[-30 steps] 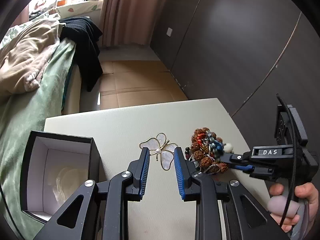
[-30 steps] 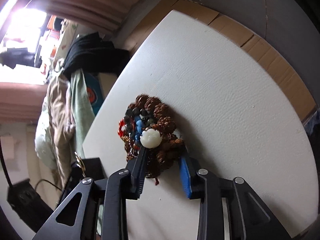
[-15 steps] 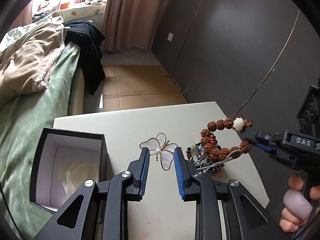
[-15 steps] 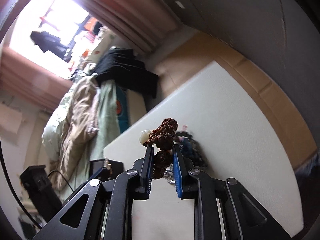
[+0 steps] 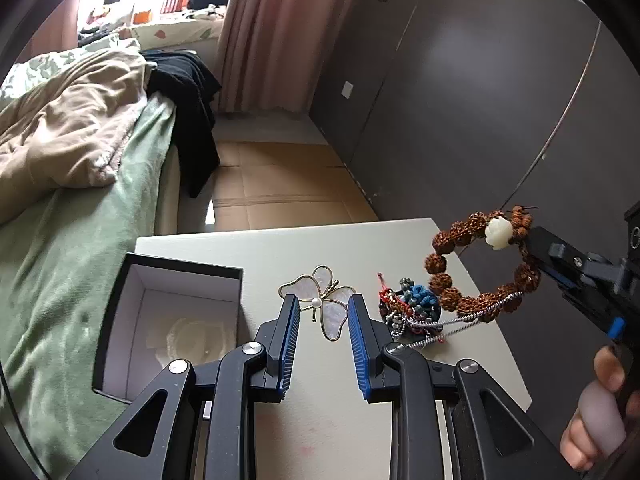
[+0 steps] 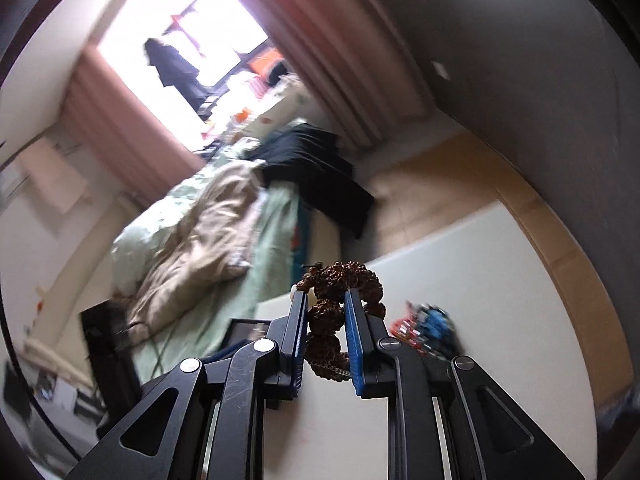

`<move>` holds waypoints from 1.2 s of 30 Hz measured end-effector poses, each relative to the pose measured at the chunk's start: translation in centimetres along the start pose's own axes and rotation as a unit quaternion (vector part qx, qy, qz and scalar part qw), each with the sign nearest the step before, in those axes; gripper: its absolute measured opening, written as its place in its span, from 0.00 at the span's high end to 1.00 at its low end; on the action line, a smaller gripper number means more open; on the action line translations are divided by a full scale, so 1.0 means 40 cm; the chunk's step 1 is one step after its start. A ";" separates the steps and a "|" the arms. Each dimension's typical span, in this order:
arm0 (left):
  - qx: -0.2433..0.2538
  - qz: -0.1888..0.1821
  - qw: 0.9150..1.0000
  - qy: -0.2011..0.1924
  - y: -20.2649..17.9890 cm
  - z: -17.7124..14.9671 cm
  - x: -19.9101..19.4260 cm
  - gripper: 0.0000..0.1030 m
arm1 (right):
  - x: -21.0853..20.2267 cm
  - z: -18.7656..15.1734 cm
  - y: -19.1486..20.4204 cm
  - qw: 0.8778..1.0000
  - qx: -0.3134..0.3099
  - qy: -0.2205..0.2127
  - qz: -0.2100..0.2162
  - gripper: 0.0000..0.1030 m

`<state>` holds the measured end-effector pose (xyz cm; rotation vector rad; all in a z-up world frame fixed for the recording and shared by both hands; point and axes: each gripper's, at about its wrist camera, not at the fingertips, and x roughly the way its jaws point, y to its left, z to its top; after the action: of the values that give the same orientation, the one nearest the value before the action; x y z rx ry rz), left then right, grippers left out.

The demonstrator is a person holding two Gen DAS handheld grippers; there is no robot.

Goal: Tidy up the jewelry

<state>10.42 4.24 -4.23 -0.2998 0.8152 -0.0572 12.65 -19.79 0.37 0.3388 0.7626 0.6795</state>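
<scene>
My right gripper [image 6: 326, 300] is shut on a brown seed-bead bracelet [image 6: 334, 312] with a white carved bead. In the left wrist view the bracelet [image 5: 440, 268] hangs in the air above the table's right side, with a silver chain [image 5: 452, 322] trailing down to the pile of remaining jewelry [image 5: 412, 304]. My left gripper [image 5: 320, 308] is open, its jaws either side of a gold-rimmed butterfly brooch [image 5: 324, 304] lying on the white table [image 5: 280, 248]. An open black box [image 5: 172, 320] with a white lining stands to the left.
A bed with green and beige covers [image 5: 72, 168] lies left of the table. Dark cabinet doors [image 5: 460, 100] rise behind and to the right. Cardboard [image 5: 280, 184] covers the floor beyond the table's far edge.
My right gripper closed on the brown bracelet in the pile and lifted it up and to the right, dragging a silver chain. My left gripper stayed open over the brooch.
</scene>
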 end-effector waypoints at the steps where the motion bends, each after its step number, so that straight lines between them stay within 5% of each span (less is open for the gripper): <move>1: -0.002 0.000 1.000 -0.002 0.004 0.001 -0.005 0.75 | 0.003 -0.004 0.012 1.000 -0.009 0.002 0.005 0.81; 6: -0.009 0.003 1.000 -0.007 0.019 0.002 -0.021 0.75 | 0.066 -0.034 0.008 0.998 -0.025 0.046 -0.033 0.81; 11: -0.014 0.003 1.000 -0.009 0.025 0.002 -0.029 0.75 | 0.235 -0.112 -0.081 0.973 0.003 0.203 -0.108 0.81; 22: -0.020 0.002 1.000 -0.009 0.040 0.011 -0.027 0.75 | 0.332 -0.155 -0.112 0.958 0.036 0.267 -0.098 0.80; 36: -0.034 0.004 0.999 -0.019 0.067 0.016 -0.056 0.75 | 0.231 -0.091 0.020 0.989 -0.021 0.139 -0.046 0.81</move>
<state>9.17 7.32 -3.02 -0.3611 0.7812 -0.0161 14.52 -12.84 -6.53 0.1699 1.0209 0.6626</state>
